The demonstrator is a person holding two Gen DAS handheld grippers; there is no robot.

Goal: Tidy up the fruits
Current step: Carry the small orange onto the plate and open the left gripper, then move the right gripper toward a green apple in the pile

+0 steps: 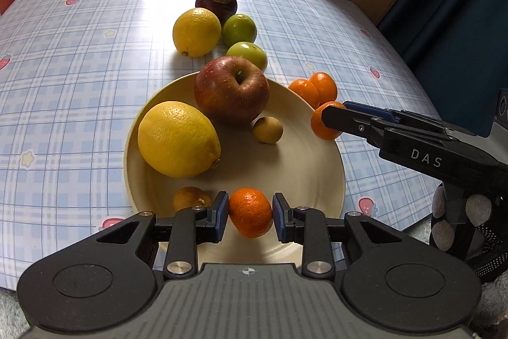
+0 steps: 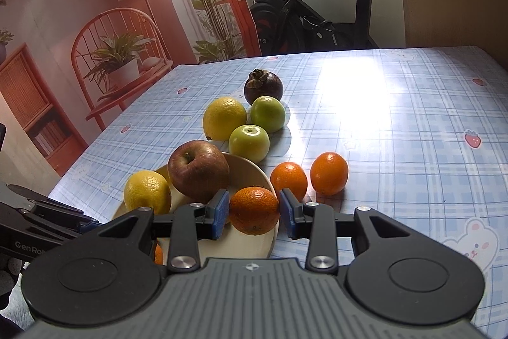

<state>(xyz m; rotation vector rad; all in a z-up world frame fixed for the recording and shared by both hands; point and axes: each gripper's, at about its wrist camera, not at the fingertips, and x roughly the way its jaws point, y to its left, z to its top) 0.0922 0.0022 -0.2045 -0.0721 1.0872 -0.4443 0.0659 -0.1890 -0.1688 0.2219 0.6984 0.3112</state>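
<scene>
Holding a mandarin (image 1: pixel 250 216) between its pads, the left tool (image 1: pixel 250 216) tilts steeply over the plate's (image 1: pixel 317 180) near rim; released there, the fruit could roll off or knock the small brown fruit (image 1: pixel 190 198) beside it. Further right, the right tool (image 2: pixel 254 212) grips another mandarin (image 2: pixel 254 210), seemingly above the plate's far edge, angled gently downward, where it might tumble onto the tabletop (image 2: pixel 397 132).

I am seeing an exercise bike (image 2: pixel 317 5) standing behind the table (image 2: pixel 412 116), where bright light is reflecting on the checked tablecloth (image 1: pixel 63 53).
</scene>
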